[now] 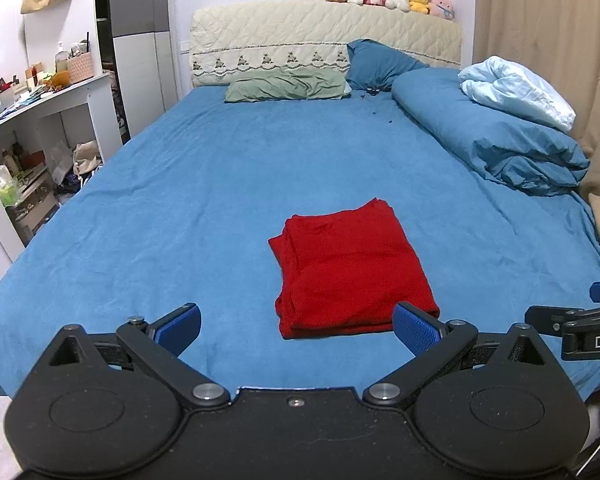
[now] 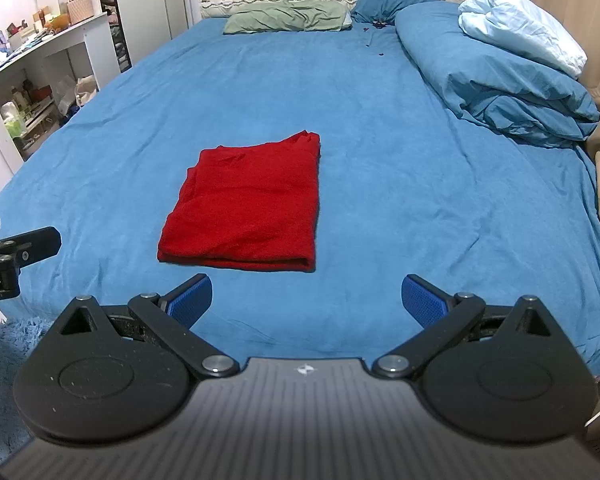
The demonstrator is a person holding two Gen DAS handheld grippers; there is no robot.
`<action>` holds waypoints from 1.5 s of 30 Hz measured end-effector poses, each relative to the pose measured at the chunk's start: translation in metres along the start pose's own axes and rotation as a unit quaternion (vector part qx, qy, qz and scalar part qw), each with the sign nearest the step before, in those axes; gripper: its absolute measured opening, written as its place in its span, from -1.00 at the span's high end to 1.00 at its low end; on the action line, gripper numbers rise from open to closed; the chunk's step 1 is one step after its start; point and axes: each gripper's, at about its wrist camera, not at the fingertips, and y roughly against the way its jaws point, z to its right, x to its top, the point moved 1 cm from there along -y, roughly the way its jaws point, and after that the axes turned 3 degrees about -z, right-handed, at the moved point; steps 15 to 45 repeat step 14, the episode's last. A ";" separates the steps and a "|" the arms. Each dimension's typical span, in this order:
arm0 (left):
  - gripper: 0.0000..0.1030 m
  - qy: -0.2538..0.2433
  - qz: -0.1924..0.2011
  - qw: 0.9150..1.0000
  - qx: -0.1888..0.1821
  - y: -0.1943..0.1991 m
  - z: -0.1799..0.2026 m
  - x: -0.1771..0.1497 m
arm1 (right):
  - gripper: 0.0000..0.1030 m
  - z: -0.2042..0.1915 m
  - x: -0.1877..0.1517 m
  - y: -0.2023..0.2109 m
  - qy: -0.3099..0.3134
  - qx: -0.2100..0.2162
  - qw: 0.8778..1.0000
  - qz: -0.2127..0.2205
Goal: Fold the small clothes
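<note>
A red garment (image 1: 350,272) lies folded into a neat, roughly square stack on the blue sheet of the bed (image 1: 180,184), near the foot end and about midway across, with its layered folded edge facing the cameras. The left tongs (image 1: 298,328) hang above the foot of the bed with their blue-padded fingers spread wide and nothing between them; in the left wrist view the garment sits just beyond them, its near corner just by the right-hand pad. The right tongs (image 2: 306,300) are likewise spread wide and hold nothing, and in the right wrist view the garment lies just ahead and to the left of them. Neither pair touches the cloth. Farther up the bed are a green pillow (image 1: 288,86), a blue pillow (image 1: 380,62) and a rolled blue duvet (image 1: 496,140) along the right side.
</note>
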 end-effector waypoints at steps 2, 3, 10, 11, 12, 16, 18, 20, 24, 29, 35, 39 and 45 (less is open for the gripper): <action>-1.00 0.000 0.003 1.000 -0.005 0.001 -0.001 0.000 | -1.00 0.000 0.001 0.000 0.000 0.002 1.000 0.000; -1.00 0.001 0.005 1.000 -0.007 0.002 -0.001 0.000 | -1.00 -0.001 0.001 0.000 0.000 0.002 1.000 0.001; -1.00 0.013 0.012 1.000 -0.009 0.003 -0.004 0.001 | -1.00 0.000 0.001 0.001 -0.001 0.005 1.000 0.004; -1.00 0.011 0.015 1.000 -0.009 0.004 -0.004 0.001 | -1.00 0.000 0.001 0.001 -0.001 0.005 1.000 0.004; -1.00 0.010 0.017 1.000 -0.009 0.004 -0.004 0.002 | -1.00 0.000 0.001 0.001 -0.001 0.005 1.000 0.004; -1.00 0.010 0.019 1.000 -0.010 0.004 -0.005 0.002 | -1.00 0.000 0.001 0.001 -0.002 0.005 1.000 0.005; -1.00 0.010 0.019 1.000 -0.010 0.004 -0.005 0.002 | -1.00 0.000 0.001 0.001 -0.002 0.005 1.000 0.005; -1.00 0.010 0.019 1.000 -0.010 0.004 -0.005 0.002 | -1.00 0.000 0.001 0.001 -0.002 0.005 1.000 0.005; -1.00 0.010 0.019 1.000 -0.010 0.004 -0.005 0.002 | -1.00 0.000 0.001 0.001 -0.002 0.005 1.000 0.005; -1.00 0.010 0.019 1.000 -0.010 0.004 -0.005 0.002 | -1.00 0.000 0.001 0.001 -0.002 0.005 1.000 0.005; -1.00 0.010 0.019 1.000 -0.010 0.004 -0.005 0.002 | -1.00 0.000 0.001 0.001 -0.002 0.005 1.000 0.005; -1.00 0.010 0.019 1.000 -0.010 0.004 -0.005 0.002 | -1.00 0.000 0.001 0.001 -0.002 0.005 1.000 0.005; -1.00 0.010 0.019 1.000 -0.010 0.004 -0.005 0.002 | -1.00 0.000 0.001 0.001 -0.002 0.005 1.000 0.005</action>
